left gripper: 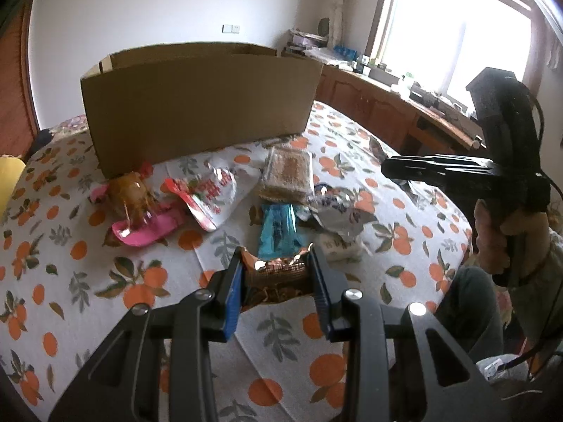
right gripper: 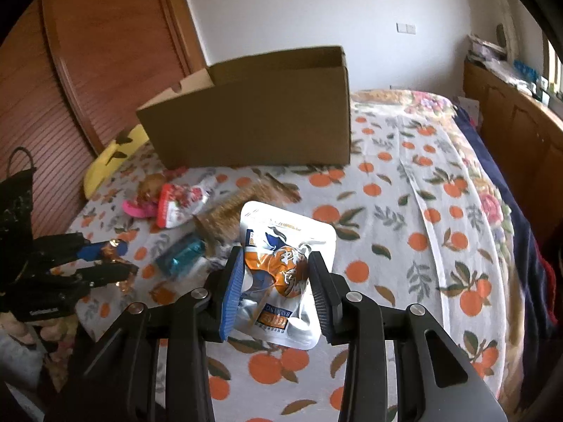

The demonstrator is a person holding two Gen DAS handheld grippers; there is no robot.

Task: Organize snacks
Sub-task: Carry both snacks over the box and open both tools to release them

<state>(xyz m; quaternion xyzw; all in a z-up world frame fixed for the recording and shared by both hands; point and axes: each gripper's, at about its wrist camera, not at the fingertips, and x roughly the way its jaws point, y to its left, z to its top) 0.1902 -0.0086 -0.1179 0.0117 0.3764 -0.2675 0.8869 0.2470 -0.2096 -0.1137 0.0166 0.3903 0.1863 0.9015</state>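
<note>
Left claw (left gripper: pixel 276 267): both blue-padded fingers press the sides of a brown, gold-foiled snack packet (left gripper: pixel 278 274), which fills the narrow gap between them and is held above the orange-print bedsheet (left gripper: pixel 105 281). The claw points level toward the cardboard box (left gripper: pixel 200 102), which stands upright and open-topped straight ahead, beyond the loose snacks. Directly past the fingertips lies a teal snack bar (left gripper: pixel 278 230); further ahead and slightly right, a clear-wrapped cracker pack (left gripper: pixel 288 172); ahead to the left, a red-and-white pouch (left gripper: pixel 207 193) and a pink-wrapped snack (left gripper: pixel 140 207), which overlap at their edges.

Right claw (right gripper: pixel 276 274): the fingers close on a white-and-orange pouch (right gripper: pixel 281 274), gripping its lower half while the upper half stands up above the fingertips, tilted a little left. The pouch is raised off the sheet. The box lies ahead and slightly left of this claw, its open top turned toward the wooden wardrobe (right gripper: pixel 88 70).

Hand pose: in the left wrist view the right hand (left gripper: pixel 506 239) wraps the pistol grip from below, with its gripper body extending horizontally to the left, near the sheet's right edge. In the right wrist view the left claw appears far to the left, lower than the box, foil packet between its fingers.
</note>
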